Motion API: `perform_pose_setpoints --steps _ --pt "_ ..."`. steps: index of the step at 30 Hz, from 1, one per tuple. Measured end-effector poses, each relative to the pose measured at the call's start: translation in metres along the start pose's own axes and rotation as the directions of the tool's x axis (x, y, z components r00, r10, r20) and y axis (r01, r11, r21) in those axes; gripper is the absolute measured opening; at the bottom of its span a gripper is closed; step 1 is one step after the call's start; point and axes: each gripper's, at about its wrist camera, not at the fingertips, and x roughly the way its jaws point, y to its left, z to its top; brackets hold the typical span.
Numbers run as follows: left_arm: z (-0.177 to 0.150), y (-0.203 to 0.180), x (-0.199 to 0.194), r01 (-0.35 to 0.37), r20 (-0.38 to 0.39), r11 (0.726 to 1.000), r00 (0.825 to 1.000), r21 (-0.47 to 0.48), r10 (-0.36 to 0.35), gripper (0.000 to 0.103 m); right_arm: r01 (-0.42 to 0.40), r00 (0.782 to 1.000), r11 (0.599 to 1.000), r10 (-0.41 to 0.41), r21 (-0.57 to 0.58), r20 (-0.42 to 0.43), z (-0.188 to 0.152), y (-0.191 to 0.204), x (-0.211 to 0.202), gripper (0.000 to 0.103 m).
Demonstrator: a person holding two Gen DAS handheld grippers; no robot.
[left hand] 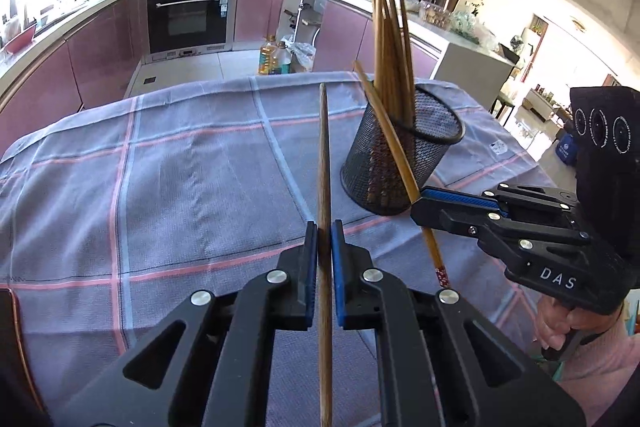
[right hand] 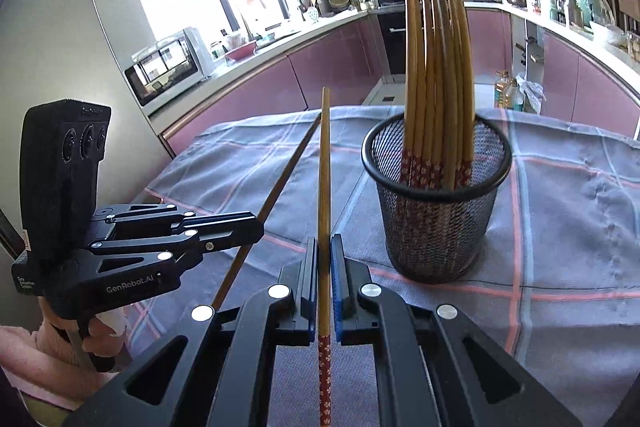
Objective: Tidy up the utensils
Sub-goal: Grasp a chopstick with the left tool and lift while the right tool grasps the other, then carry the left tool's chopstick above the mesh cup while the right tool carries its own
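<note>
A black mesh cup stands upright on the checked cloth and holds several wooden chopsticks; it also shows in the right wrist view, chopsticks standing in it. My left gripper is shut on a dark chopstick pointing away over the cloth, left of the cup. My right gripper is shut on a lighter chopstick with a red flowered end, left of the cup. The right gripper shows in the left wrist view close beside the cup's front. The left gripper shows at the left in the right wrist view.
A grey-blue checked cloth covers the table. Its far edge drops to the kitchen floor, where oil bottles stand. Pink cabinets and an oven line the back wall. A microwave sits on the counter at left.
</note>
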Motion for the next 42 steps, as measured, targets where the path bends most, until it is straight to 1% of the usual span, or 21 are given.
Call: perform_pose_setpoints --steps 7,17,29,42 --pt "0.007 -0.009 -0.025 0.037 0.05 0.999 0.998 0.022 -0.038 0.008 0.007 0.999 1.0 -0.007 -0.001 0.052 0.004 -0.004 -0.019 0.005" --pt "0.015 -0.021 -0.048 0.066 0.1 0.997 0.993 0.039 -0.069 0.008 0.012 0.995 1.0 -0.012 0.001 0.102 0.008 -0.007 -0.035 0.005" --pt "0.022 -0.024 -0.059 0.092 0.134 0.995 0.986 0.04 -0.096 0.008 0.022 0.988 1.0 -0.022 0.004 0.154 0.013 -0.011 -0.052 0.005" --pt "0.034 -0.027 -0.064 0.113 0.164 0.992 0.979 0.047 -0.12 0.007 0.044 0.98 0.999 -0.043 -0.002 0.193 0.021 -0.016 -0.066 0.005"
